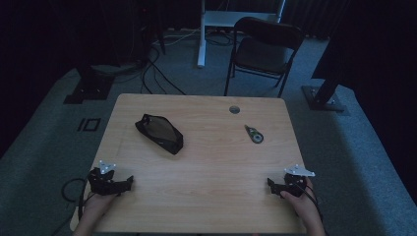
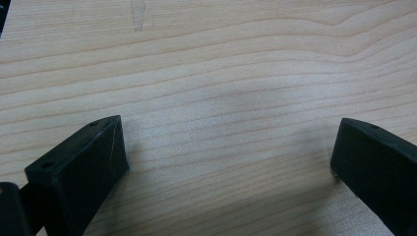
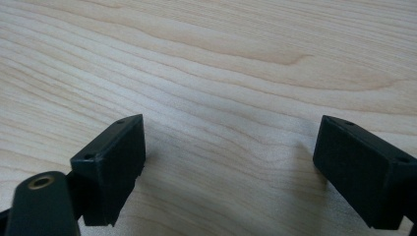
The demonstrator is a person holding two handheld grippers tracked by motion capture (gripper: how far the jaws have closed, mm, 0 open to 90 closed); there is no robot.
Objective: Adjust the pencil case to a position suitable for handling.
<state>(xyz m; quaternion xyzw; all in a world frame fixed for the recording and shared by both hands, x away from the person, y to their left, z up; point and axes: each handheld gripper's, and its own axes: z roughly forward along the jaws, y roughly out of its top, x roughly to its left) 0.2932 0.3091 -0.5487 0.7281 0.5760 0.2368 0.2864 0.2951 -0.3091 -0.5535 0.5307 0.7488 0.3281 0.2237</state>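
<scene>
The wooden table (image 1: 196, 196) is the biggest thing here. Behind its far edge a dark chair (image 1: 263, 49) stands on the floor. On the table, toward the far left corner, lies a black pouch (image 1: 160, 132) — flat and slanted. Toward the far right corner lies a small green tool (image 1: 254, 133), and a little round hole (image 1: 234, 109) sits near the far edge.

The left gripper (image 1: 129, 180) rests near the near left corner, held in a hand (image 1: 96, 206), pointing toward the middle of the table. The right gripper (image 1: 269, 183) rests near the near right corner in the other hand (image 1: 302, 199), also pointing inward. Both are well apart from the pouch and the tool.

The left gripper view and the right gripper view show up close what the high view cannot — each pair of black jaws spread wide, with bare wood between them.
</scene>
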